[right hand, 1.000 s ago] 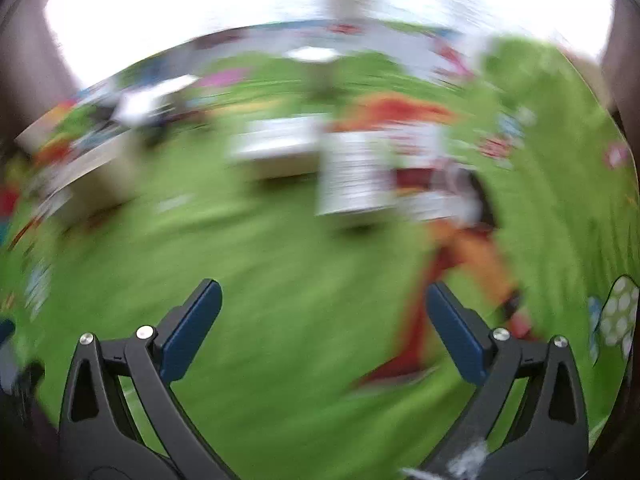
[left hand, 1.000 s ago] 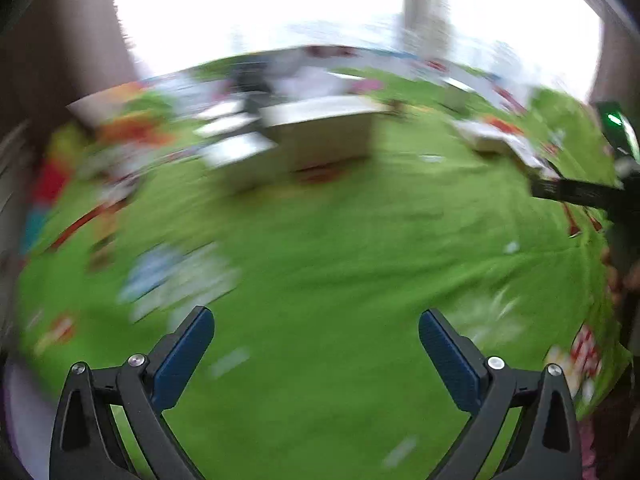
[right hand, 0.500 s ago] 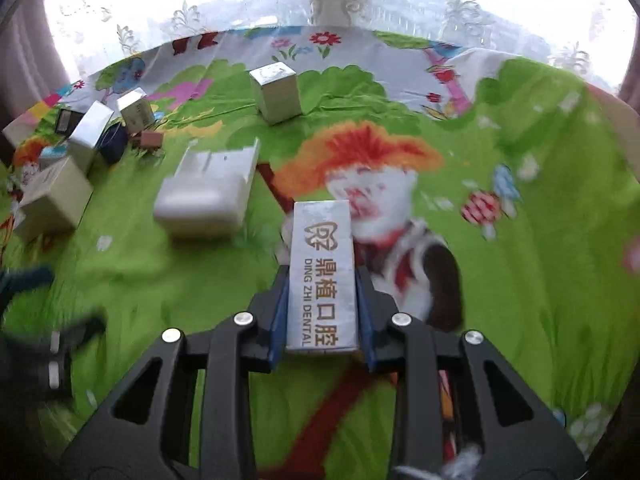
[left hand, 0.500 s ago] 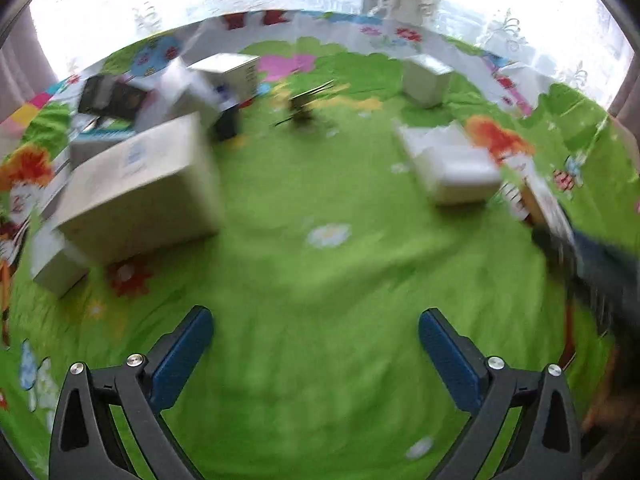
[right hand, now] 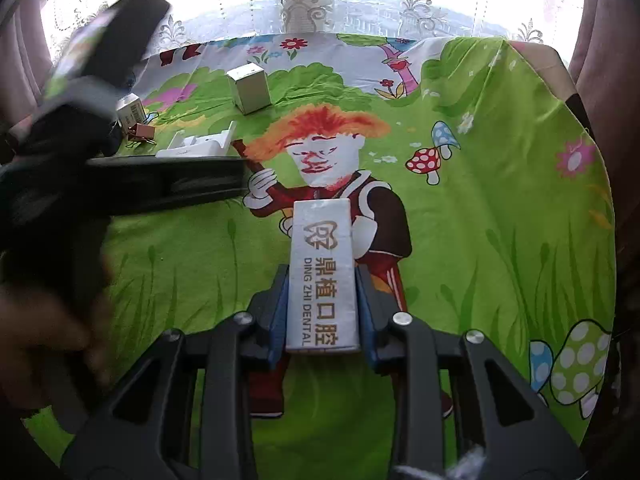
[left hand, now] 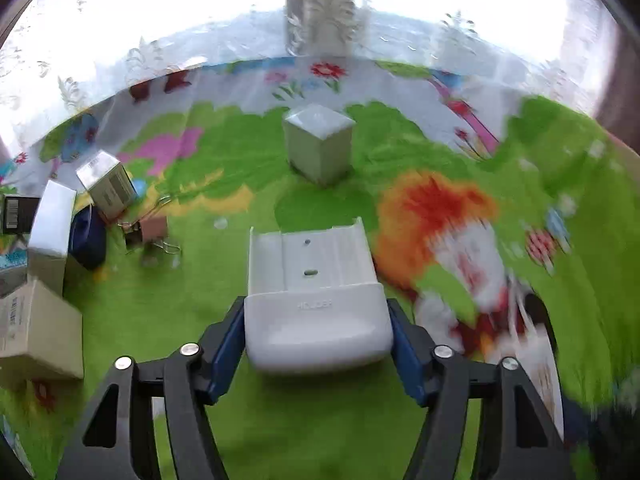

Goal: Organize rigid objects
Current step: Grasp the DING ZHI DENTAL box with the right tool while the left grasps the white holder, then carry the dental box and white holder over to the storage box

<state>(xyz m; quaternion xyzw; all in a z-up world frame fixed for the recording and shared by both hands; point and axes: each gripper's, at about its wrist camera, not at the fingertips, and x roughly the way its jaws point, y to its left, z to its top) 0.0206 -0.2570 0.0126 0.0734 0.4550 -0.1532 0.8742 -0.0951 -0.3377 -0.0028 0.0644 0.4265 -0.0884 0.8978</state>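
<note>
on the left of the tabletop (left hand: 400, 152), with its green cartoon cloth, a cluster of small boxes (left hand: 40, 312) sits near the edge. the left tongs (left hand: 318, 344) have just been closing around the white plastic holder (left hand: 316, 300), blue pads at its flanks, seemingly touching. to the right, the right tongs (right hand: 322, 312) pinch the white dental box (right hand: 322, 276) firmly. both pickups look under way; next, likely lift and carry each toward the cluster

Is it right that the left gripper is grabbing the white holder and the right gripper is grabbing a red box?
Not quite. The right gripper grips a white box with gold lettering, not a red one, as the right wrist view shows. The left gripper, whose jaws have just been closing, does have the white holder between its pads.
</note>
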